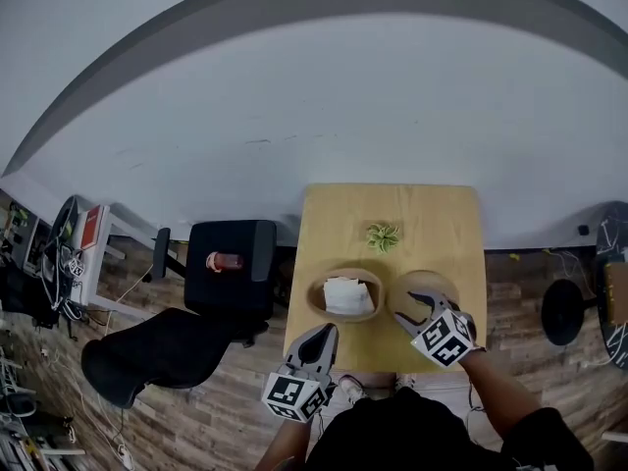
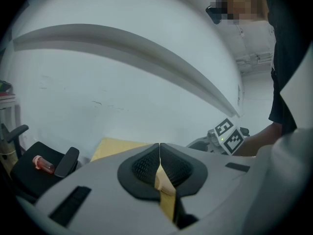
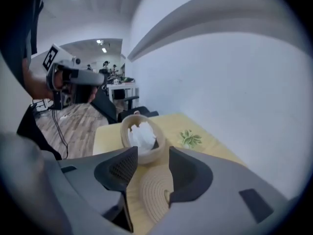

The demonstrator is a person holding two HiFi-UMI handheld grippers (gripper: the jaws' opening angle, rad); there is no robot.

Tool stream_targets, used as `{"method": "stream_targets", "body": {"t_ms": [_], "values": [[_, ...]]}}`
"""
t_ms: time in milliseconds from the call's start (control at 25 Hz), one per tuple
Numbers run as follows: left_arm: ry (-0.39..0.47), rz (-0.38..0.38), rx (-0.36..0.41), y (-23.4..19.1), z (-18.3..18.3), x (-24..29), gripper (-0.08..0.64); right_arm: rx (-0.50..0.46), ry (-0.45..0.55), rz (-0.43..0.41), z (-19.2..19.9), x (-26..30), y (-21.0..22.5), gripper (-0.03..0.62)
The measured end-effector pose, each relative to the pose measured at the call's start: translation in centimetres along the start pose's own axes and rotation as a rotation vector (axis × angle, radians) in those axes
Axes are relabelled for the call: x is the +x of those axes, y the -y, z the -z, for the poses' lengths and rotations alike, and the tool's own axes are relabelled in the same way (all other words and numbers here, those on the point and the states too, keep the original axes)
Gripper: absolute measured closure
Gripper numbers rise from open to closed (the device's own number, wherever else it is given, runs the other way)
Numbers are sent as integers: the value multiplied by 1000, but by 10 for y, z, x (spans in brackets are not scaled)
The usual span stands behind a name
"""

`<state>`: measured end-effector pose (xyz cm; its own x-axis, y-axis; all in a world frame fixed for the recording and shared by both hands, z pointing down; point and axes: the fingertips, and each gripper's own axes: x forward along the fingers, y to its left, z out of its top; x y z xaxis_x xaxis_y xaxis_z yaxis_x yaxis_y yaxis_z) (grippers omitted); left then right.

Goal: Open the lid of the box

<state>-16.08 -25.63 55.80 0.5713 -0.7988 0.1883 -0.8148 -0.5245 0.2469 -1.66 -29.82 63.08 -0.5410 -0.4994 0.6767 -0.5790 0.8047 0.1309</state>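
A round woven box (image 1: 316, 300) stands open on the wooden table (image 1: 392, 209), with crumpled white paper (image 1: 345, 294) inside. Its woven lid (image 1: 432, 285) lies flat on the table just right of the box. My right gripper (image 1: 410, 310) hovers over the lid, its jaws apart and not pressing on anything. In the right gripper view the lid (image 3: 156, 197) lies below the right gripper (image 3: 152, 153), and the box (image 3: 123, 131) stands just beyond. My left gripper (image 1: 329, 332) is shut and empty at the table's front edge, left of the box; the left gripper (image 2: 159, 148) shows its pads together.
A small green plant (image 1: 383, 235) lies behind the box near the table's middle. Left of the table stands a black chair (image 1: 245, 283) carrying a red bottle (image 1: 225, 261), with an office chair (image 1: 157, 356) nearer. A white wall runs behind the table.
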Motion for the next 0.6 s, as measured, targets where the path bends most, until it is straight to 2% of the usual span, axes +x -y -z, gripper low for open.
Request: {"method": "stream_targets", "body": {"t_ms": [200, 400, 480, 600], "values": [[17, 7, 18, 7, -10, -1, 540, 75, 175, 95, -49, -41, 4, 430], [15, 16, 33, 13, -16, 3, 540, 181, 321, 175, -76, -63, 15, 518], [20, 29, 36, 18, -18, 4, 540, 188, 362, 201, -84, -72, 16, 564], [32, 33, 37, 23, -22, 2, 540, 177, 387, 221, -92, -85, 9, 572]]}}
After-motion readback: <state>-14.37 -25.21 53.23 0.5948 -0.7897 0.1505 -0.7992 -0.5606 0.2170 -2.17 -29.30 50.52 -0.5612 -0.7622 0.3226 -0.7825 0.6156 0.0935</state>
